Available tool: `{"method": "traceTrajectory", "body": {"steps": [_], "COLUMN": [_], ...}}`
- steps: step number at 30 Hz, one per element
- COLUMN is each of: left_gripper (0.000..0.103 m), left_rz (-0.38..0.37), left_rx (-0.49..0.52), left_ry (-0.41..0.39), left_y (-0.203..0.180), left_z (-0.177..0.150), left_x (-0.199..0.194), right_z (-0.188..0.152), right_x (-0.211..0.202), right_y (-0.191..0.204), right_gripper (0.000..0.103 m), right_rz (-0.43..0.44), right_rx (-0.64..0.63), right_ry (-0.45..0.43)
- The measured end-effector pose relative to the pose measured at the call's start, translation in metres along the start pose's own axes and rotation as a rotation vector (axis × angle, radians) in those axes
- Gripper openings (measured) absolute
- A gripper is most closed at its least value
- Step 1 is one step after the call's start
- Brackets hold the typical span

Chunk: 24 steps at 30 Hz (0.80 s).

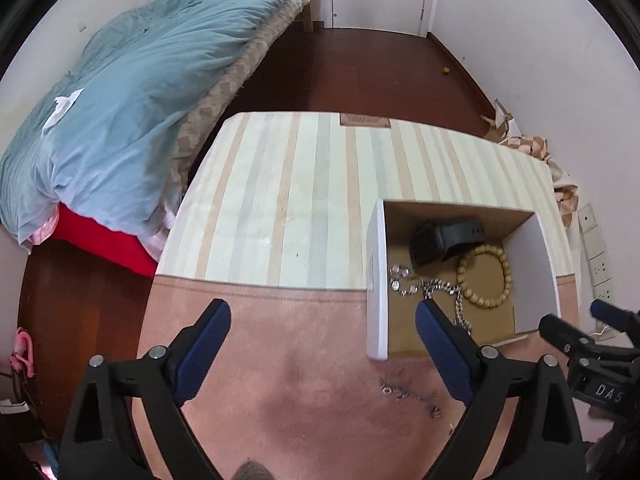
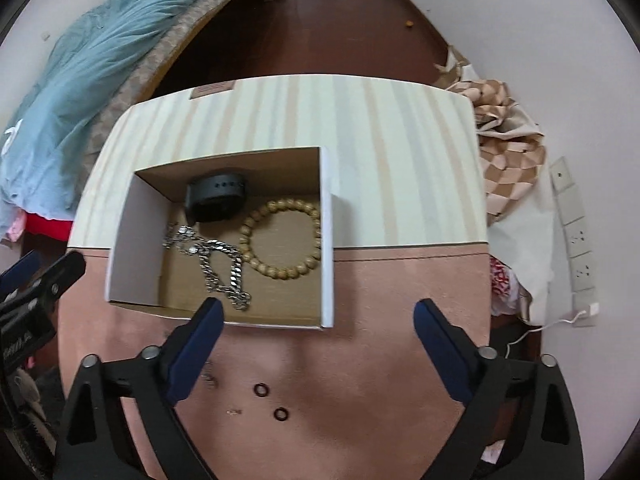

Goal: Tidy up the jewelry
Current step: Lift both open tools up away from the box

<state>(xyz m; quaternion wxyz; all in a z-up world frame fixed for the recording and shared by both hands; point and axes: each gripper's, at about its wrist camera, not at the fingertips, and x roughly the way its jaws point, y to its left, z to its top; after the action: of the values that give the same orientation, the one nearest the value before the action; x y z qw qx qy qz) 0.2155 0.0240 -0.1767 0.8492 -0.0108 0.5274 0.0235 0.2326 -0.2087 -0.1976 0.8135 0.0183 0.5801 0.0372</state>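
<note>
While both tools hover over the table, we find the left gripper (image 1: pixel 323 320) spread wide and holding nothing, and the right gripper (image 2: pixel 318 318) likewise wide and unloaded. We read "DAS" on the right tool's body in the left view; a tag on the cloth's far edge is illegible. The open cardboard box (image 2: pixel 328 240) sits on a striped cream-and-pink velvety tablecloth (image 2: pixel 400 140) and contains a black watch (image 2: pixel 216 196), a wooden bead bracelet (image 2: pixel 280 240) and a silver chain (image 2: pixel 224 268). Two small dark rings (image 2: pixel 261 390) lie on the pink cloth near the box. A bed with a blue duvet (image 1: pixel 140 80) stands left on dark wood flooring.
</note>
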Motion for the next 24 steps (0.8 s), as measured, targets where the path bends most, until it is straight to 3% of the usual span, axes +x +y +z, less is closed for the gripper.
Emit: {"method": "traceTrajectory", "body": {"steps": [5,14,24], "left_gripper": [0.102,0.102,0.102], "left_rz": [0.004,-0.007,0.013], "left_rx": [0.029,0.033,0.037], "left_ry": [-0.008,-0.068,-0.143], "left_y": [-0.009,-0.017,-0.016], "left_z": [-0.006,-0.011,-0.028], "left_x": [-0.002,-0.038,-0.091], "right_z": [-0.005,-0.017,-0.044], "right_x": [-0.009,-0.041,-0.108], "right_y": [0.001,0.008,0.015], "right_gripper": [0.100,0.100,0.100], "right_rz": [-0.062,-0.050,-0.054], "right_rx": [-0.010,-0.013,-0.016], "right_ry": [-0.051,-0.113,-0.238]}}
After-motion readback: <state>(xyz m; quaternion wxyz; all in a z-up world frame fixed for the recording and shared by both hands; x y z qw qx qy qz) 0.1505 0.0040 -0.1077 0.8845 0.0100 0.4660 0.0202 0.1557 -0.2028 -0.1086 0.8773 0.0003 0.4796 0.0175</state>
